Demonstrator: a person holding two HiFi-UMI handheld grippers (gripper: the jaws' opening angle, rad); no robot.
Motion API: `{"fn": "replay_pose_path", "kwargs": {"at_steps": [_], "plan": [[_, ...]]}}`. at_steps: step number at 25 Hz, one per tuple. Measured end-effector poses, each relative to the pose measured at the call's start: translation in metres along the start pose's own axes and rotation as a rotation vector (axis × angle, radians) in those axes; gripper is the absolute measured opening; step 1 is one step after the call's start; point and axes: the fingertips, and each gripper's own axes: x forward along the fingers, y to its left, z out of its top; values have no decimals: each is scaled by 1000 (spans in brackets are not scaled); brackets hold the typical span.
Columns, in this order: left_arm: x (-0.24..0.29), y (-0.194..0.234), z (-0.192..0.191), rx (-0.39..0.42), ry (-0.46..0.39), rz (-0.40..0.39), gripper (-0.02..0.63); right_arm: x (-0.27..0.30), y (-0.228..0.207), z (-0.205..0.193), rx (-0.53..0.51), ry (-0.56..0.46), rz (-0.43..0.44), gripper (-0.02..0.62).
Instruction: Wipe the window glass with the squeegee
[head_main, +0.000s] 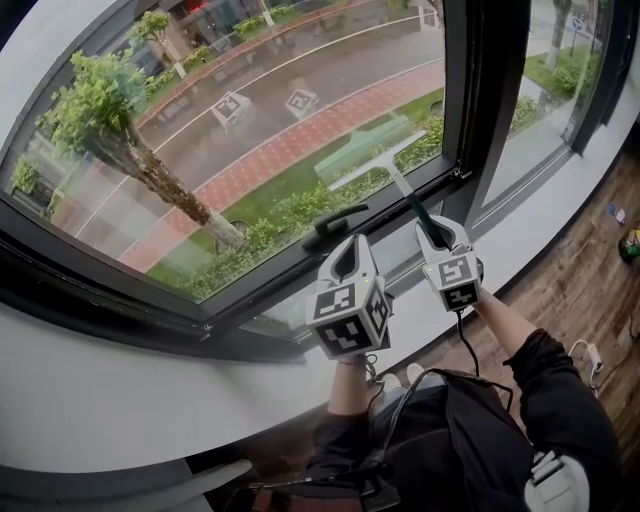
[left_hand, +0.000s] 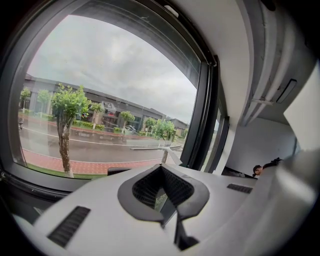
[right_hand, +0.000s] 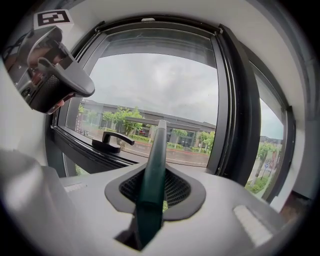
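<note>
The squeegee has a dark green handle (head_main: 408, 203) and a pale blade (head_main: 362, 166) lying against the lower right of the window glass (head_main: 250, 110). My right gripper (head_main: 437, 232) is shut on the handle's lower end. In the right gripper view the handle (right_hand: 152, 170) runs up from the right gripper (right_hand: 152, 195) to the blade (right_hand: 136, 120). My left gripper (head_main: 350, 248) is beside it to the left, just below the window frame, shut with nothing held. In the left gripper view the left gripper (left_hand: 162, 192) points at the glass, with the blade (left_hand: 150, 148) seen beyond.
A black window handle (head_main: 335, 225) sits on the lower frame just above my left gripper. A dark mullion (head_main: 470, 90) stands right of the squeegee. The white sill (head_main: 100, 390) runs below the frame. A person's sleeve (head_main: 545, 400) and wooden floor (head_main: 590, 260) are at lower right.
</note>
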Motion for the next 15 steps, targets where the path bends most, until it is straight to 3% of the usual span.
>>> {"fn": "replay_pose_path", "kwargs": {"at_steps": [15], "plan": [[13, -5, -4, -10, 15, -18, -2, 6, -7, -22, -8, 62, 6, 69]]}}
